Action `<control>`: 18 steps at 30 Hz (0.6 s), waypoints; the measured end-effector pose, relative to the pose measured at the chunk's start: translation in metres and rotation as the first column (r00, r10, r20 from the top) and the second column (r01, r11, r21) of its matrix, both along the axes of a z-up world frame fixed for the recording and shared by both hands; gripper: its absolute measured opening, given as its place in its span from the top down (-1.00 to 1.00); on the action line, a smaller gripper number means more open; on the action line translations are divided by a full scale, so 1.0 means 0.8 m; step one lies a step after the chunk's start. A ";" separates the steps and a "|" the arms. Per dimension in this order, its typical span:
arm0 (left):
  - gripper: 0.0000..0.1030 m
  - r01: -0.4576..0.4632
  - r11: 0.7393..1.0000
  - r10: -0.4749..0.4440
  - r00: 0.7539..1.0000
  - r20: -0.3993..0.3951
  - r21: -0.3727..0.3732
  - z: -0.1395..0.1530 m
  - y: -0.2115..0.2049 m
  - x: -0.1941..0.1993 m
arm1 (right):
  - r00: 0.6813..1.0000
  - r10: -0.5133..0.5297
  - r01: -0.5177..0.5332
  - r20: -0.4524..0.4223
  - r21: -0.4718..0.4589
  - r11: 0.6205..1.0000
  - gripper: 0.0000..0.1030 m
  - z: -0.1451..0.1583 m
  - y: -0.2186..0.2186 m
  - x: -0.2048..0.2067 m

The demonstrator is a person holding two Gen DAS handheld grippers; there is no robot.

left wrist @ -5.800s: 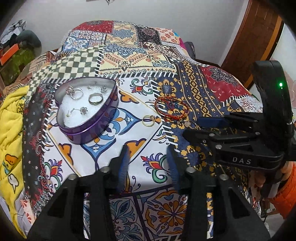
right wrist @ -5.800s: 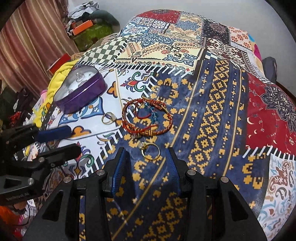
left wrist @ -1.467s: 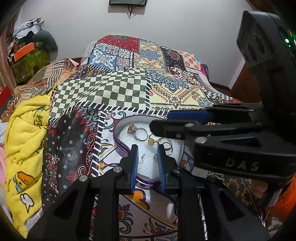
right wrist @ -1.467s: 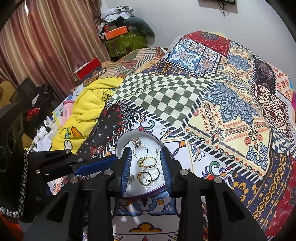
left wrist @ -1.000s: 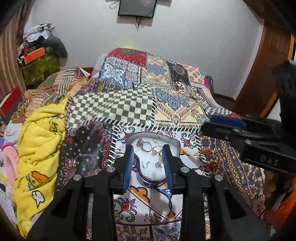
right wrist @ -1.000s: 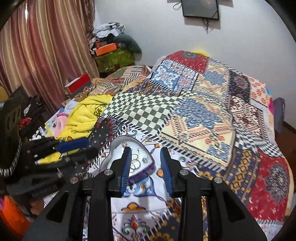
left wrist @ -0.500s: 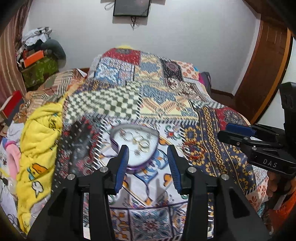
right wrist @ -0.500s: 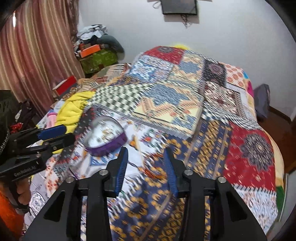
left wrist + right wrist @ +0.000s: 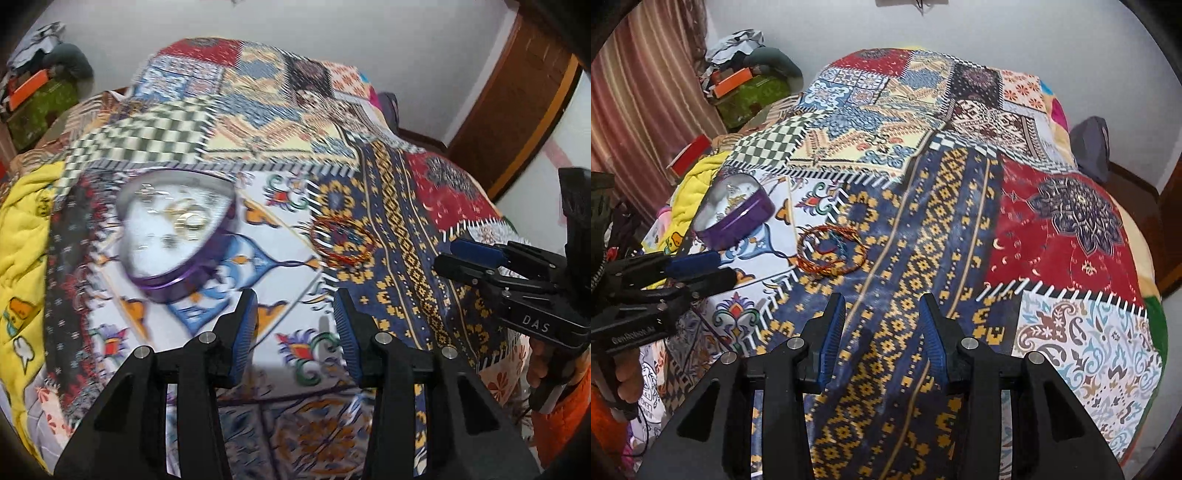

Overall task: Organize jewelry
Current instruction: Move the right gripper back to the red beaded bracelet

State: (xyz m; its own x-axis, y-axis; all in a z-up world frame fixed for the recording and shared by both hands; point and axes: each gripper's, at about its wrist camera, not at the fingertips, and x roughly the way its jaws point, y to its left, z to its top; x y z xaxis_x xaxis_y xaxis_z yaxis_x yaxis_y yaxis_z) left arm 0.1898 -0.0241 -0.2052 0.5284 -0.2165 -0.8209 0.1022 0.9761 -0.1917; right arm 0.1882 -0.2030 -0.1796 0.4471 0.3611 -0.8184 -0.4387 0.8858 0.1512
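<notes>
A purple heart-shaped tin (image 9: pixel 173 273) (image 9: pixel 740 221) lies on the patchwork bedspread with several rings (image 9: pixel 184 218) on its white lining. Red and orange bracelets (image 9: pixel 341 240) (image 9: pixel 831 249) lie coiled on the cloth to the right of the tin. My left gripper (image 9: pixel 293 317) is open and empty, held above the cloth nearer than the tin and the bracelets. My right gripper (image 9: pixel 882 317) is open and empty over the blue and yellow patch, to the right of the bracelets. Each gripper shows in the other's view: the right gripper (image 9: pixel 461 258), the left gripper (image 9: pixel 713 267).
The patchwork bedspread (image 9: pixel 960 206) covers the whole bed. A yellow blanket (image 9: pixel 22 229) lies along its left edge. Clutter and a green box (image 9: pixel 746 92) stand by the curtain at the back left. A wooden door (image 9: pixel 517 110) is at the right.
Both grippers have pulled back from the tin and opened wider. The view now takes in the bracelets as well as the tin. The left view is blurred by motion.
</notes>
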 end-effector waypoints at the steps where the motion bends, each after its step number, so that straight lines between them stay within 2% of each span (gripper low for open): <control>1: 0.18 0.007 1.000 -0.007 1.000 -0.002 0.004 -0.003 -0.006 0.004 | 1.000 -0.003 0.003 -0.004 0.001 1.000 0.27 -0.002 -0.002 0.001; 4: 0.29 0.027 1.000 -0.027 1.000 -0.004 0.003 -0.008 -0.019 0.017 | 1.000 -0.007 0.007 -0.015 0.009 1.000 0.27 -0.007 -0.007 0.005; 7: 0.31 0.043 0.999 -0.043 0.999 -0.008 -0.007 -0.012 -0.029 0.032 | 1.000 -0.006 0.007 -0.025 0.018 1.000 0.27 -0.011 -0.010 0.008; 12: 0.34 0.010 1.000 -0.010 1.000 -0.013 -0.001 -0.021 -0.033 0.057 | 0.999 -0.006 0.007 -0.038 0.033 0.999 0.27 -0.017 -0.014 0.014; 16: 0.68 -0.014 1.000 0.015 0.999 -0.028 0.027 -0.037 -0.035 0.076 | 0.999 -0.004 0.006 -0.042 0.046 0.999 0.27 -0.019 -0.017 0.017; 18: 0.83 -0.013 0.999 0.013 1.000 -0.009 0.038 -0.040 -0.037 0.076 | 0.999 -0.002 0.004 -0.043 0.051 0.999 0.27 -0.020 -0.017 0.019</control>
